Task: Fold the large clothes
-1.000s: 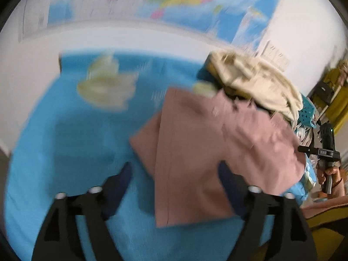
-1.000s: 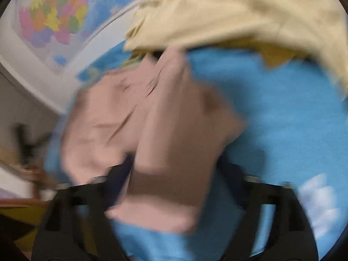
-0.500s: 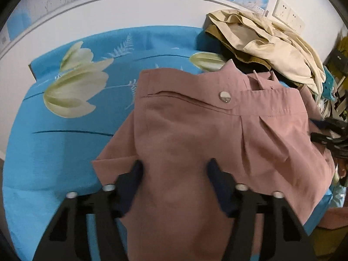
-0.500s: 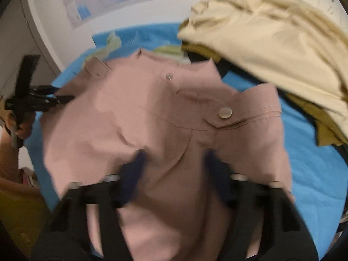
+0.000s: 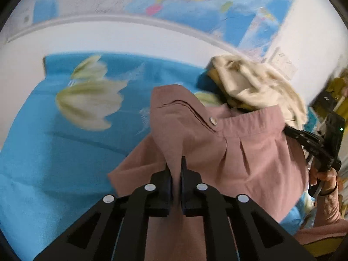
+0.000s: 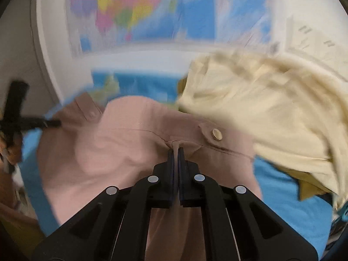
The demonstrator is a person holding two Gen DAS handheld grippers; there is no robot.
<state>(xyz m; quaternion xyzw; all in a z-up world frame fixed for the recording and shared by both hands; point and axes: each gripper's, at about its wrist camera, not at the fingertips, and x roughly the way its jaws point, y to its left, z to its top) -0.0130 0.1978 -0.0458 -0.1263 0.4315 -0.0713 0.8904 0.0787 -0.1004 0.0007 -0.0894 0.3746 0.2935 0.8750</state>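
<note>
A dusty-pink buttoned garment [image 5: 250,152] lies spread on a blue flowered sheet [image 5: 43,152]. My left gripper [image 5: 175,163] pinches a raised fold near the garment's left side; its jaws are closing, with the cloth between the pads. In the right wrist view, the same pink garment [image 6: 130,148] is gripped just below its button band. My right gripper [image 6: 175,152] is shut on a small tuck of it there. Each gripper shows in the other's view: the right one [image 5: 287,130] at the garment's right edge, the left one [image 6: 57,122] at its left edge.
A heap of cream clothing [image 6: 271,108] over a mustard piece [image 6: 308,187] sits at the back right, touching the pink garment. A wall with a coloured map [image 5: 174,0] is behind. A person's hand [image 5: 324,178] and sleeve hold the right gripper.
Both grippers stood open over the pink garment a second ago. They have since come down onto it and shut, each bunching a fold of cloth between its pads.
</note>
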